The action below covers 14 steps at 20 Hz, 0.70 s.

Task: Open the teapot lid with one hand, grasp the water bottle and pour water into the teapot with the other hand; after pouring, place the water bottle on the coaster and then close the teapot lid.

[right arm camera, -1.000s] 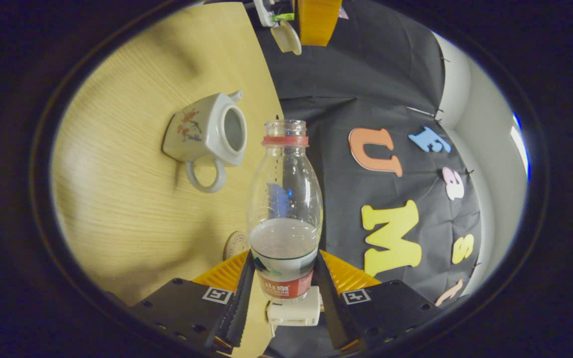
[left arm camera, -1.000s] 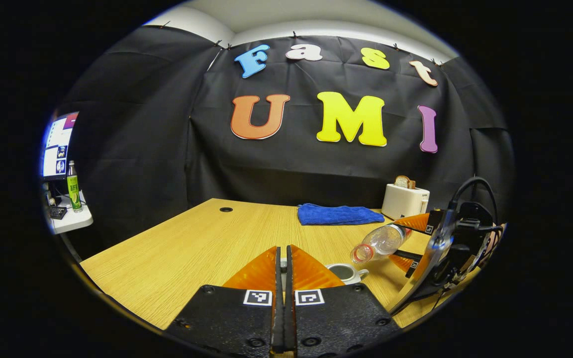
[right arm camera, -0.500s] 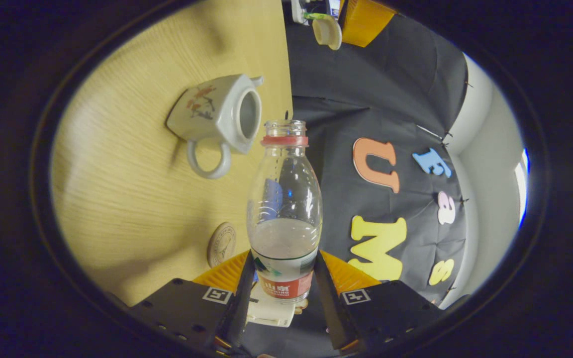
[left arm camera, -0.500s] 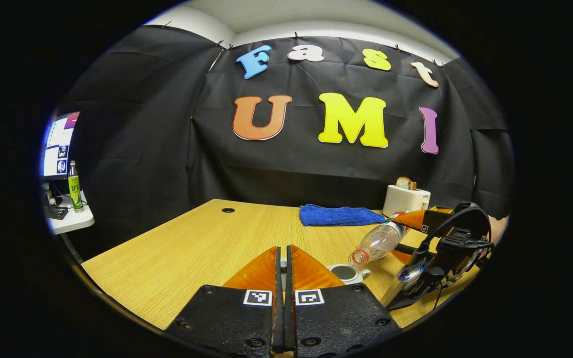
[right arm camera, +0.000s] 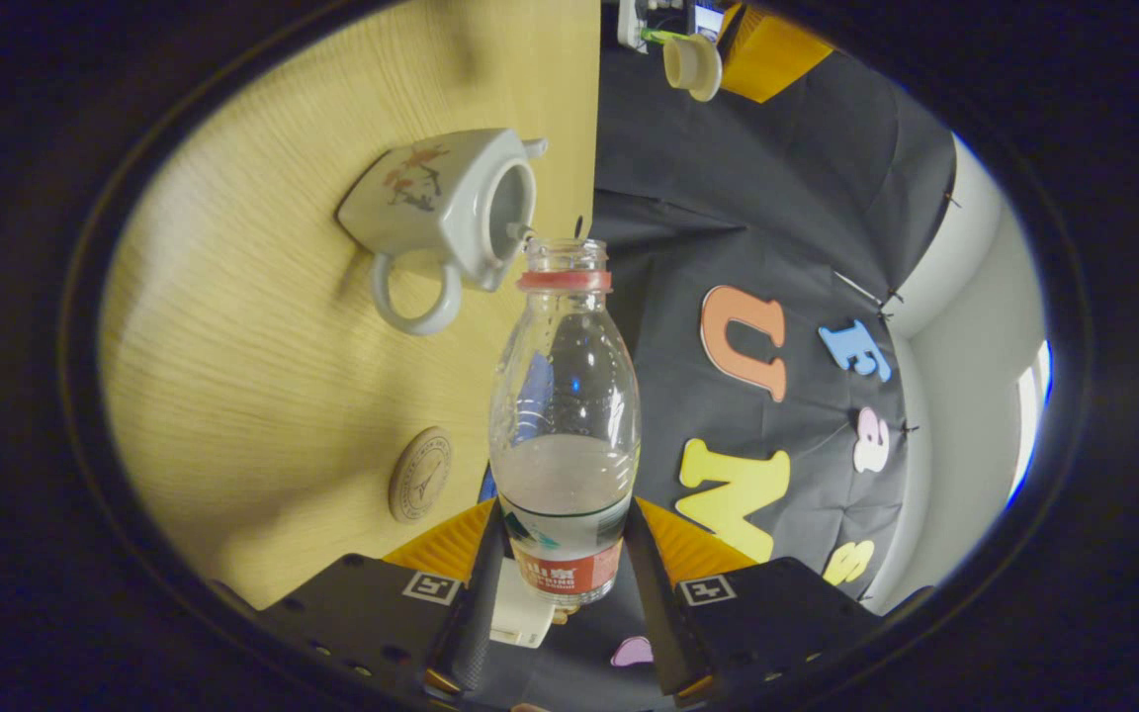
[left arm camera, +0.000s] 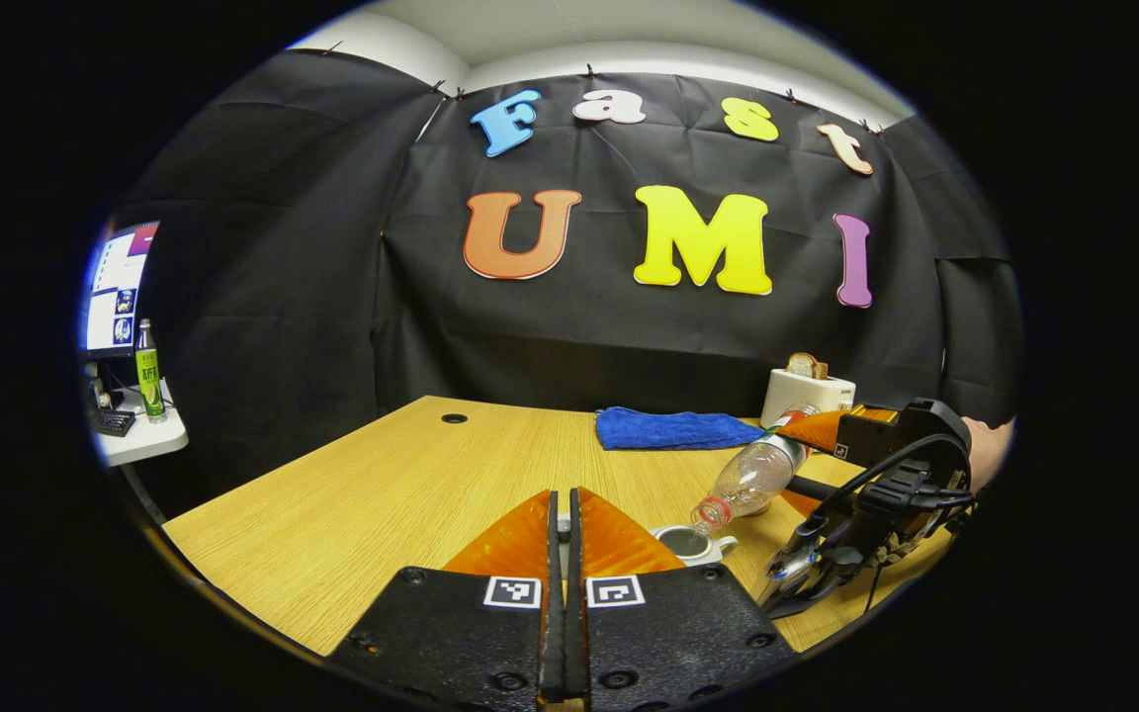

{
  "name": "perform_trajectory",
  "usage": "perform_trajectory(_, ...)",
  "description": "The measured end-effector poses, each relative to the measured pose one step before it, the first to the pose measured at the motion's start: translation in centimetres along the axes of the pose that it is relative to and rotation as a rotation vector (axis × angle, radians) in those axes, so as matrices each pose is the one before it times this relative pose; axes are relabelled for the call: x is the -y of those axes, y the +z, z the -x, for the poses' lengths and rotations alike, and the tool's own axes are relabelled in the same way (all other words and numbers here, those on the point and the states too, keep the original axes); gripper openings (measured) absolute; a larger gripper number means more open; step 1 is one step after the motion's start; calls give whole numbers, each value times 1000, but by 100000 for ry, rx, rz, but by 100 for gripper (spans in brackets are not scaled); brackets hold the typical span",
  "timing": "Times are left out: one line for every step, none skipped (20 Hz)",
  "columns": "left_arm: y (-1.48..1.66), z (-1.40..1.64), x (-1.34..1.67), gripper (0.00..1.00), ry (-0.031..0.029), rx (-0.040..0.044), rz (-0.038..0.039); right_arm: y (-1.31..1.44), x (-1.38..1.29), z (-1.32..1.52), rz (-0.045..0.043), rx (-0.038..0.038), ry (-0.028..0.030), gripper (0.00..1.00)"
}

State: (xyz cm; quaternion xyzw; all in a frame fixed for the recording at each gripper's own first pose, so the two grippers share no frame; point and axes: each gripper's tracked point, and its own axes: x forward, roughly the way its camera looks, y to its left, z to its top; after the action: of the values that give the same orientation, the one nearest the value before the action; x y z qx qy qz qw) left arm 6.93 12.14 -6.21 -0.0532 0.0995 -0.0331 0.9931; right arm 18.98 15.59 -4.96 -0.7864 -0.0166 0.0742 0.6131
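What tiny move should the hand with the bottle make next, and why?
Probably tip the water bottle a little further. The right gripper grips it in its jaws, and its uncapped mouth sits right at the open teapot, with a thin stream seemingly just starting. The lid is held clear in the left gripper.

**Black mounts, ribbed wedges, square tags**

The left gripper [left arm camera: 561, 524] has two black plates dotted with round screws, each carrying a white square tag with a black pattern just behind a ribbed, translucent wedge. The right gripper [right arm camera: 562, 554] is built alike. Seen from the left gripper view, its black housing trails looping black cables, with a hand [left arm camera: 985, 450] behind it.
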Motion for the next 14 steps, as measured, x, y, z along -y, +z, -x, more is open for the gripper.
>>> perform_trajectory(43, 4, 9, 3, -82, 131, 44, 69, -71, -51, 347, 105, 120, 65)
perform_trajectory(16, -19, 59, 3, -64, 96, 9, 34, 82, -1, 324, -151, 76, 65)
perform_trajectory(5, 86, -106, 3, 14, 120, 80, -10, 44, -207, 471, -16, -59, 65)
perform_trajectory(60, -12, -8, 3, -99, -10, 91, -1, 98, -40, 694, -43, -376, 65)
perform_trajectory(-94, -33, -24, 3, -14, -143, 97, 51, 129, -73, 879, 96, -808, 65)
perform_trajectory(-45, -22, 10, 3, -50, -224, 77, 156, 265, 15, 1025, 351, -1005, 65)
perform_trajectory(-24, -9, -18, 3, -15, -83, 8, 73, 384, -195, 811, 269, -951, 65)
perform_trajectory(68, 38, 14, 3, 71, 89, -28, 37, 240, -52, 531, 212, -360, 65)
perform_trajectory(54, -99, -66, 3, -14, 80, -3, 78, 62, 27, 737, 165, -272, 65)
perform_trajectory(-19, 73, -24, 3, 100, 41, 127, -9, 35, -89, 1080, 109, -306, 65)
perform_trajectory(-4, 80, -23, 3, -90, 30, 123, 47, -32, -99, 1018, 26, -277, 65)
perform_trajectory(-43, 38, -53, 3, 137, 103, 77, 70, 76, -84, 918, 86, -238, 65)
perform_trajectory(91, 41, -19, 3, 71, 163, 3, 101, 131, 29, 1050, 164, -483, 65)
perform_trajectory(77, -29, -32, 3, 64, 103, 9, -21, 255, -49, 971, 111, -717, 65)
